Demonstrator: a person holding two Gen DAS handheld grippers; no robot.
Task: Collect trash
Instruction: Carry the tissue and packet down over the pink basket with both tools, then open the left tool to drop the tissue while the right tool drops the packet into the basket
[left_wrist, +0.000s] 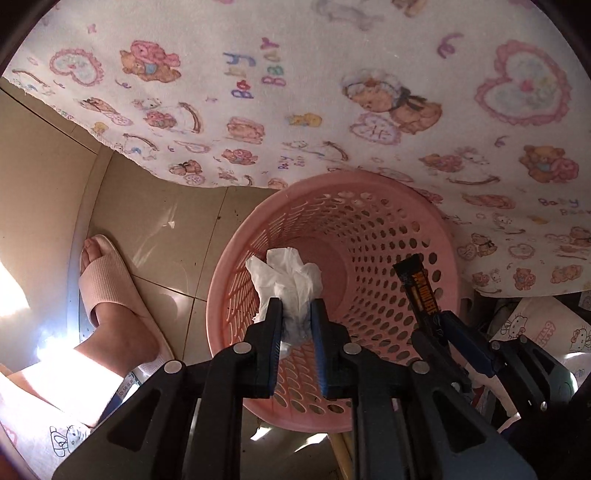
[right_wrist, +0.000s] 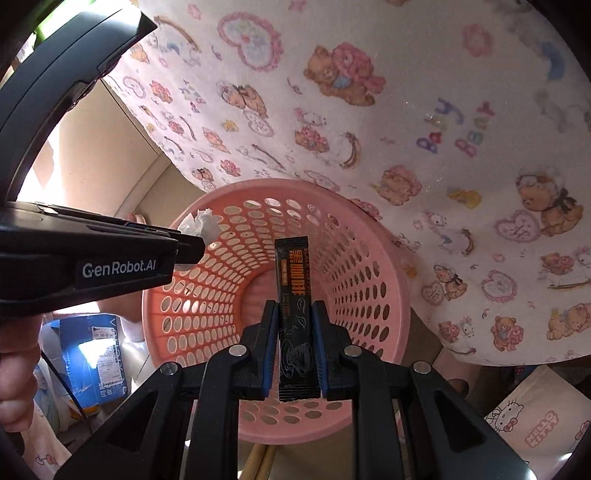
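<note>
A pink perforated basket (left_wrist: 406, 206) (right_wrist: 373, 236) stands on the floor, its mouth right under both grippers. My left gripper (left_wrist: 295, 308) points down over the opening, shut on a crumpled white tissue (left_wrist: 284, 277) that sticks out past its tips. My right gripper (right_wrist: 294, 308) is shut on a black coffee sachet (right_wrist: 293, 273) with orange lettering, held upright over the basket. In the left wrist view the sachet (left_wrist: 417, 284) and the right gripper (left_wrist: 436, 325) hang at the right of the basket. In the right wrist view the left gripper (right_wrist: 192, 240) comes in from the left with the tissue (right_wrist: 201, 223).
A cloth with a teddy-bear print (left_wrist: 332, 92) (right_wrist: 443, 129) drapes over the far side above the basket. A person's foot in a pink slipper (left_wrist: 107, 280) rests on the beige tiled floor at the left. A blue box (right_wrist: 92, 354) and a printed bag (right_wrist: 535, 417) lie beside the basket.
</note>
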